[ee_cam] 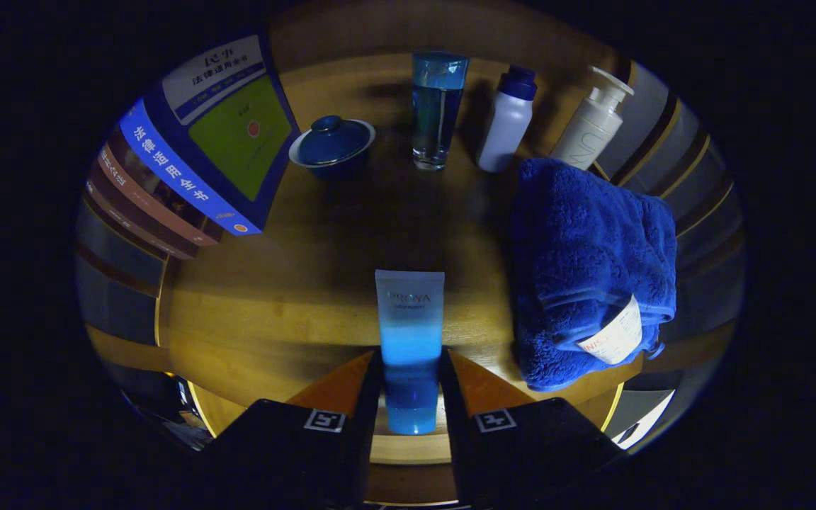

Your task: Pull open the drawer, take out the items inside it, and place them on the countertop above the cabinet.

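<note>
A pale blue squeeze tube (409, 333) with a darker blue cap end stands between my two fingers, and my gripper (411, 386) is shut on the tube's lower part. The tube hangs over the wooden countertop (273, 312), its flat crimped end pointing away from me. Whether the tube touches the wood I cannot tell. The drawer is out of sight.
Beyond the tube on the countertop stand a blue lidded cup (332, 145), a clear blue bottle (438, 110), a white bottle with a blue cap (507, 120) and a white pump bottle (592, 124). A folded blue towel (592, 262) lies right of the tube. Stacked books (195, 149) sit at the left.
</note>
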Available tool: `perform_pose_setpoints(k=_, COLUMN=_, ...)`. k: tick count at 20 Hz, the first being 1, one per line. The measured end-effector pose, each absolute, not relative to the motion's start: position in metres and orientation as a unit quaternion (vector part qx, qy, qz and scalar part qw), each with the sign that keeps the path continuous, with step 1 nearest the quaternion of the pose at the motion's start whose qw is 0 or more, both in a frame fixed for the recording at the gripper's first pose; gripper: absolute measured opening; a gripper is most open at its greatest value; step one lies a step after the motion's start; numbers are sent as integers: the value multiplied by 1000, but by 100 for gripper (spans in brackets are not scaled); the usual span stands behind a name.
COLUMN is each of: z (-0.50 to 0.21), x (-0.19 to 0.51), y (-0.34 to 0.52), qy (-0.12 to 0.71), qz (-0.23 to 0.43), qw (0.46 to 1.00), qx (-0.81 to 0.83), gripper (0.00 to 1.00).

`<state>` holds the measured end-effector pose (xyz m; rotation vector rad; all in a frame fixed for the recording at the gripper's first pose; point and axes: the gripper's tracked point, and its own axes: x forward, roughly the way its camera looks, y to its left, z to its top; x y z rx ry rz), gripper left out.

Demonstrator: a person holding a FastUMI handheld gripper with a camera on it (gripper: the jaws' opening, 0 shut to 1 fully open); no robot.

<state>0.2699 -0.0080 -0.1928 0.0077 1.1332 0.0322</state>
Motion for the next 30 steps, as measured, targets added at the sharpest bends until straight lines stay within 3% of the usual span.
perform_pose_setpoints(k=8, z=-148, x=238, y=7, qy=477, qz=40, qw=878, qx=23, gripper=100)
perform_pose_setpoints(k=15, z=-95, x=170, y=26, qy=351, qz=72, qw=933, qx=32, gripper=100)
perform_pose_setpoints(k=22, z=-58, x=82, y=27, qy=138, qz=45, qw=989, qx=-11, gripper=100)
perform_pose_setpoints(k=30, z=-122, x=12, y=16, qy=30, qz=34, qw=999, qx=-26, gripper=99)
